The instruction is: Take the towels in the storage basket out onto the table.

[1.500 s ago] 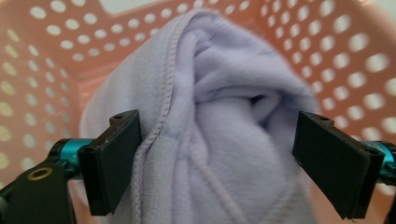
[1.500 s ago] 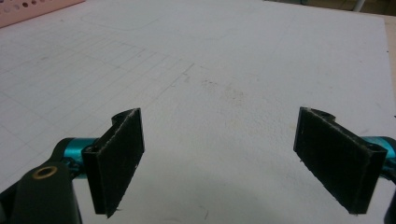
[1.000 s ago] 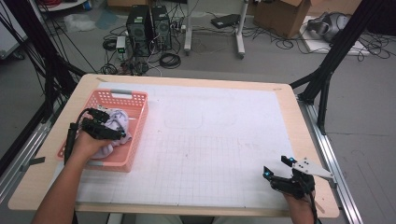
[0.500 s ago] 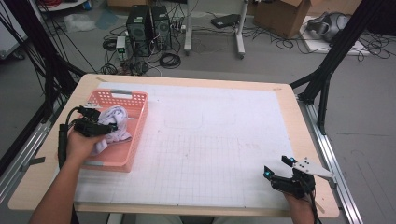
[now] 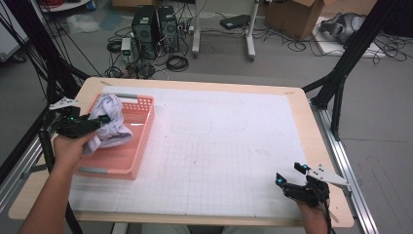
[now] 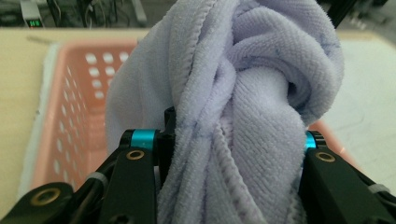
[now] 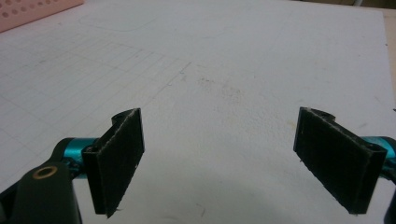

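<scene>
A pale lilac towel (image 5: 111,122) hangs bunched from my left gripper (image 5: 100,120), lifted above the pink basket (image 5: 139,141) at the table's left side. In the left gripper view the towel (image 6: 243,112) fills the space between the two black jaws, which are shut on it, with the basket (image 6: 70,107) below and behind. My right gripper (image 5: 292,176) rests near the table's front right corner, open. In the right gripper view its pads (image 7: 119,158) stand wide apart over the bare white mat, nothing between them.
A white gridded mat (image 5: 219,146) covers most of the wooden table (image 5: 195,85). Beyond the far edge the floor holds computer towers (image 5: 156,24), cables and cardboard boxes (image 5: 292,14). Black frame struts (image 5: 341,78) rise at both sides.
My left gripper has lifted the towel up out of the basket and drawn it toward the basket's left rim. The right gripper has stayed put.
</scene>
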`<act>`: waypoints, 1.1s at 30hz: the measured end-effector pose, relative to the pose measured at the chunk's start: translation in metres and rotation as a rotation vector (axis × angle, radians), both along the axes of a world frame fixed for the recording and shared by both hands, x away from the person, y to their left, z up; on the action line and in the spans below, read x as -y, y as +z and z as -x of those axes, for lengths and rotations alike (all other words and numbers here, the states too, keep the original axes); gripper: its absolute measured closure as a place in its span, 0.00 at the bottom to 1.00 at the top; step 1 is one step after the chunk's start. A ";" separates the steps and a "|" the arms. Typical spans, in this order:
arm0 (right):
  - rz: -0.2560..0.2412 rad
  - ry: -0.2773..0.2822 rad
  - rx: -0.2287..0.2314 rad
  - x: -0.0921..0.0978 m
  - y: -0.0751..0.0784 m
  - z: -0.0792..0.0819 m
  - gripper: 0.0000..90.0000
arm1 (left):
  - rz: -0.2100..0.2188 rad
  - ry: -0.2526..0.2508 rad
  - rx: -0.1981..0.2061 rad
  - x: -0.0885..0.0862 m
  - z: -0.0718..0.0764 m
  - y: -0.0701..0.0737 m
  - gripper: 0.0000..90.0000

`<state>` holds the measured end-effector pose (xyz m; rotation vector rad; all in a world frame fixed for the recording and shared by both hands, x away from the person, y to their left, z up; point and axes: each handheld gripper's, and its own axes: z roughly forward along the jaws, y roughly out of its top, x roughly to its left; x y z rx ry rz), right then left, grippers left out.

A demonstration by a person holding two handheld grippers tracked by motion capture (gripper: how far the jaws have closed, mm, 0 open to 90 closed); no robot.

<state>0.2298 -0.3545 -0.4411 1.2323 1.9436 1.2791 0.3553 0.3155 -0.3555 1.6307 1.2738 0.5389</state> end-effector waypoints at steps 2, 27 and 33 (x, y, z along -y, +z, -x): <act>-0.001 0.002 0.003 0.000 0.000 0.001 0.17 | 0.044 -0.001 0.036 -0.003 0.004 0.006 0.64; -0.003 0.007 0.016 0.001 0.003 0.003 0.17 | 0.192 -0.276 0.294 0.112 0.016 0.057 0.64; -0.003 0.008 0.016 0.001 0.003 0.003 0.17 | 0.178 -0.346 0.278 0.150 0.011 0.046 0.64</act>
